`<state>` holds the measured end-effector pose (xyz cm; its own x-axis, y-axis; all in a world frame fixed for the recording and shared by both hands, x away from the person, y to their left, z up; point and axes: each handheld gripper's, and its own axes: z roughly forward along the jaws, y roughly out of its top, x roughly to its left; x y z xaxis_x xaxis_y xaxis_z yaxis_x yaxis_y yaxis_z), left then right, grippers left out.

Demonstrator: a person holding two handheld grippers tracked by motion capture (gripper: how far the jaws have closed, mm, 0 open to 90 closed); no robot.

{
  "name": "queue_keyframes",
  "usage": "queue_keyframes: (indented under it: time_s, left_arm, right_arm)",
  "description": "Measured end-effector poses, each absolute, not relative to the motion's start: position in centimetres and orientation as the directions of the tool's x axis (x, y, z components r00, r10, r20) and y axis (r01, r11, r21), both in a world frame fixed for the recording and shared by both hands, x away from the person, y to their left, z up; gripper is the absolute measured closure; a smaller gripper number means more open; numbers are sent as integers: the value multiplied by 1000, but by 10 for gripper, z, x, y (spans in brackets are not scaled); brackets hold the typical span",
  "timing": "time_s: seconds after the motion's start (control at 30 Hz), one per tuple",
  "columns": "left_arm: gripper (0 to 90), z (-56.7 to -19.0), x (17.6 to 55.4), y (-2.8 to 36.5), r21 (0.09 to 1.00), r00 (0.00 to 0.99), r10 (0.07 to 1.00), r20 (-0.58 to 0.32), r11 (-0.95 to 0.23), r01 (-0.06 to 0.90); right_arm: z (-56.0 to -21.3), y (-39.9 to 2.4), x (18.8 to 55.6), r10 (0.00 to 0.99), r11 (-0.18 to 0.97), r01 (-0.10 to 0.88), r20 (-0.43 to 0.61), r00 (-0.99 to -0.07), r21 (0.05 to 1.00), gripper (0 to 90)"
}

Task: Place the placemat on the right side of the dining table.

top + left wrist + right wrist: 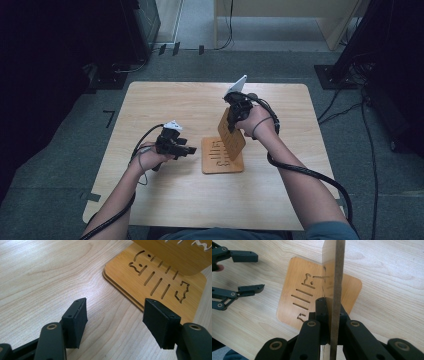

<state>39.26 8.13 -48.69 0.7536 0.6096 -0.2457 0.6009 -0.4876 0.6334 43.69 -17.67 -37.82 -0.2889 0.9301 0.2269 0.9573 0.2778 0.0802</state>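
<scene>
The right gripper [235,121] has its jaws pinched tight on a thin wooden board [231,134] and holds it up on its edge, tilted, above the middle of the table [165,102]. I think it grips the board by one edge so the rest stays free to be turned or set down. A second board [220,161] lies flat on the table right under it, a little to the near side. It may be a stack being taken apart or put together.

The left gripper [189,149] hangs just left of the flat board. Its jaws stand partly apart and hold nothing. It looks ready to help, maybe to keep the flat board from sliding.

Both boards are smooth, golden-brown wood with round corners. Each has thin slots cut through it, plus some curly cut-out shapes. The table is paler wood with wavy grain lines. The jaw pads [162,323] are black and blocky with a rough face, good for gripping something thin and slippery.
</scene>
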Motion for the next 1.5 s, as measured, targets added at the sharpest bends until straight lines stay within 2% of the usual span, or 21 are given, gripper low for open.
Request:
queue_keyframes:
  time_s: [1.5]
  left_arm:
    - [351, -490, 392, 80, 627, 755, 613, -235, -498, 599]
  right_arm:
    - [-378, -237, 451, 961, 182, 981, 201, -192, 68, 873]
